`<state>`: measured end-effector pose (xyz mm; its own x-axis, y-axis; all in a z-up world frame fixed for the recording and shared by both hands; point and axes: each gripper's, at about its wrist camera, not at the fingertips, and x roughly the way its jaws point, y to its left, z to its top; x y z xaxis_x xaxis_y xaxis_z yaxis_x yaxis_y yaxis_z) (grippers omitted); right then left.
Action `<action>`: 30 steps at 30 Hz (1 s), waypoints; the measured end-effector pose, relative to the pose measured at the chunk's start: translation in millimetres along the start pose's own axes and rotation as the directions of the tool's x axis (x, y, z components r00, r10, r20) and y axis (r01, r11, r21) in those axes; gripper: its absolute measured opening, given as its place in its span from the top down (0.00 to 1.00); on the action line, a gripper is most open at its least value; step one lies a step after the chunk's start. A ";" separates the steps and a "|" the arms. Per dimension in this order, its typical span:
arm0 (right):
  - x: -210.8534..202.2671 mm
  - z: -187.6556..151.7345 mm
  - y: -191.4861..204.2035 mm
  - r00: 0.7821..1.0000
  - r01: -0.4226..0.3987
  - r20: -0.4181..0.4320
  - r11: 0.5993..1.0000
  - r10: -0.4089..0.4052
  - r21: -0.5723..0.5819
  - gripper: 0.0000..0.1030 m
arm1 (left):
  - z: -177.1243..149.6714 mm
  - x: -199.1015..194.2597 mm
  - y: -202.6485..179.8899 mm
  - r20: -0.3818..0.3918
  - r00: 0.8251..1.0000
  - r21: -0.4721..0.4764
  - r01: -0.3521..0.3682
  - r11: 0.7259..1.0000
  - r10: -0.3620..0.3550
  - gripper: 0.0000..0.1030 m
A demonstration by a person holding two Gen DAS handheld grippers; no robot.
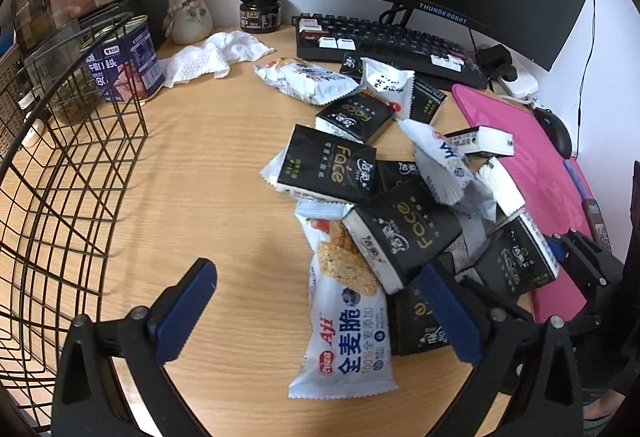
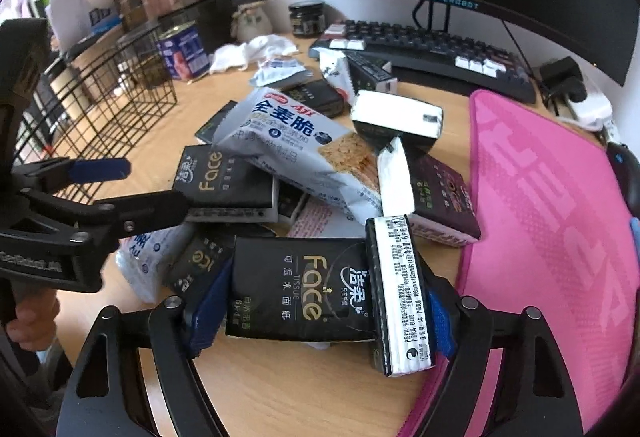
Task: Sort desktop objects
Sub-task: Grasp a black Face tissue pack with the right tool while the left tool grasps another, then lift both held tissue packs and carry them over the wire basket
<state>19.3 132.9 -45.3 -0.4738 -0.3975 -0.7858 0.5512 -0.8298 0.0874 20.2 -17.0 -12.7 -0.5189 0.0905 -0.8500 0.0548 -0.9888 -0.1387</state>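
My right tool (image 2: 320, 311) is clamped on a black tissue pack (image 2: 300, 295) at the pile's near edge; left tool (image 1: 320, 313) hangs open. I'd lift straight up, then swing left toward the wire basket (image 1: 60, 173).

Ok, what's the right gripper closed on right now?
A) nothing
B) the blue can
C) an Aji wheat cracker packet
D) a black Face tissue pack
D: in the right wrist view the right gripper has its blue pads pressed against both ends of a black Face tissue pack, while the left gripper is open.
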 end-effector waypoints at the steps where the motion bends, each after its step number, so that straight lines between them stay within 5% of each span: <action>1: -0.4 0.3 -0.1 1.000 -0.003 -0.002 1.000 0.003 -0.003 0.22 | 0.5 0.4 -0.8 0.000 1.000 0.004 -0.001 1.000 0.001 0.02; 14: -40.2 4.1 -18.2 0.999 0.027 0.043 0.999 -0.025 -0.037 0.22 | 19.6 9.1 -43.0 0.015 1.000 0.118 0.012 0.993 -0.013 0.02; 24: -31.6 -2.1 -42.7 0.999 0.044 0.016 0.999 -0.044 -0.010 0.21 | 23.6 38.5 -50.5 -0.016 0.999 0.135 -0.045 0.990 0.047 0.02; 28: -28.3 -2.3 -43.2 0.999 0.039 0.013 0.999 -0.039 -0.012 0.21 | 26.3 39.6 -44.5 0.003 0.998 0.127 -0.066 0.990 0.066 0.21; 30: -26.3 -2.9 -42.3 0.999 0.039 0.009 0.999 -0.039 -0.011 0.21 | 26.9 38.1 -41.4 0.006 0.998 0.129 -0.062 0.990 0.062 0.22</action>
<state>10.5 179.5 -30.0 -0.5010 -0.3689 -0.7829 0.5403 -0.8400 0.0500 -24.7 24.2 -25.7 -0.5192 0.0282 -0.8542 -0.0239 -0.9995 -0.0185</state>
